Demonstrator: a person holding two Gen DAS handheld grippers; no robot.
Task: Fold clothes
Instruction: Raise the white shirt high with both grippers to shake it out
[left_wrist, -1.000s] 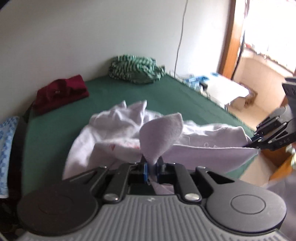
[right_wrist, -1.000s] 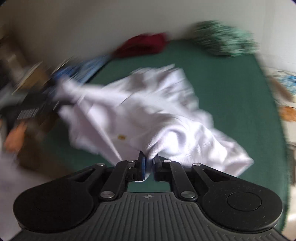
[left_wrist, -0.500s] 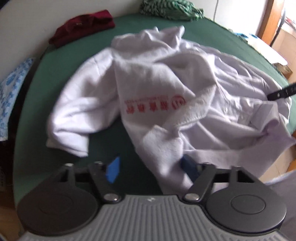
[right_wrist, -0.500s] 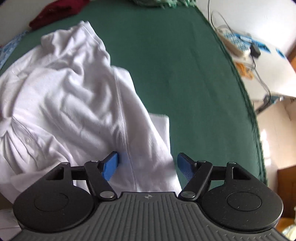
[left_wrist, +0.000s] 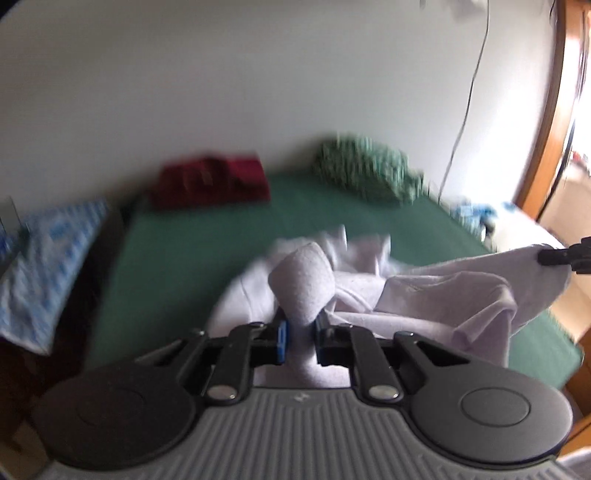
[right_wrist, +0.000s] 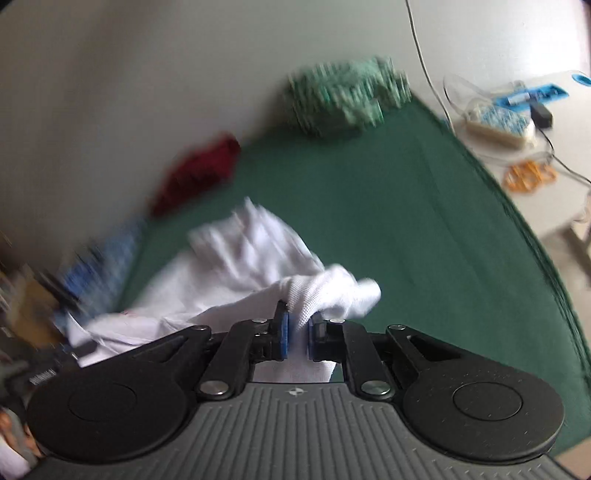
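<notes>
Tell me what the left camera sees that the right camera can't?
Only the left view shows the bright doorway. Only the right view shows orange bands on a white table. Both show the white shirt pinched in each gripper, the red cloth and the green bed.

Red garment (left_wrist: 212, 183) and green striped pile (right_wrist: 347, 98) motion-blurred, right claw (left_wrist: 565, 256) cut off

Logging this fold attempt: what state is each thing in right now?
White knit shirt: crumpled, pinched at two spots, partly lifted off the green table cover.
Left gripper: shut on shirt.
Right gripper: shut on shirt.
Dark red garment: folded.
Green striped garment: bunched.
</notes>
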